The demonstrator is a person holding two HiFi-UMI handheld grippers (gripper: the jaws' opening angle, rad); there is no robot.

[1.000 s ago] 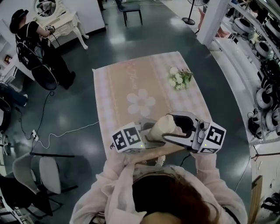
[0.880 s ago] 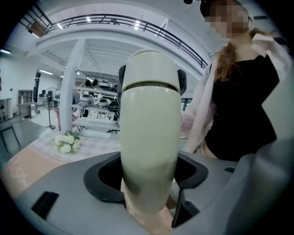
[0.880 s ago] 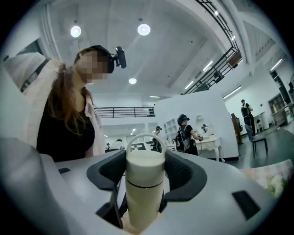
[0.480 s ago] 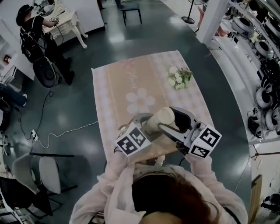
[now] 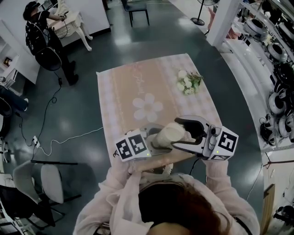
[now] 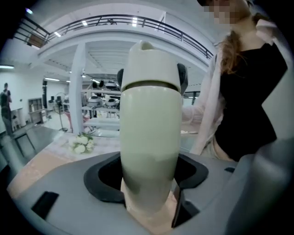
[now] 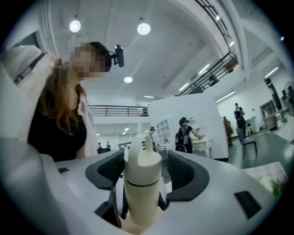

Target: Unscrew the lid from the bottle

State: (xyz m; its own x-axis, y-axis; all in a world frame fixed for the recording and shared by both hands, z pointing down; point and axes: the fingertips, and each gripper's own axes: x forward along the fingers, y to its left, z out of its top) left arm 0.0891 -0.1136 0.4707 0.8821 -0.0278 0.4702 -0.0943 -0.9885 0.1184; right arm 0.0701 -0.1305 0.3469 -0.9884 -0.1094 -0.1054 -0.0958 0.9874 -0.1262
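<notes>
A cream bottle [image 5: 169,136] is held up over the near edge of the table, its body clamped in my left gripper [image 5: 156,137], which is shut on it. In the left gripper view the bottle [image 6: 149,151] fills the jaws and its lid [image 6: 151,64] sits above a dark seam. My right gripper [image 5: 182,135] reaches in from the right and its jaws flank the lid [image 7: 142,160]. They have just been closing on it. A thin gap still shows between the lid and the right-hand pad [image 7: 181,172].
The table [image 5: 119,92] wears a pink cloth with a flower print, and a small white bouquet [image 5: 188,82] lies at its far right. A chair [image 5: 138,11] stands beyond the table and a person [image 5: 43,34] at the far left. Racks of gear [image 5: 278,73] line the right side.
Half a second ago both grippers and the bottle were rolled and shifted left, with the lid nearer the table's middle. They have swung back to where they were a second ago.
</notes>
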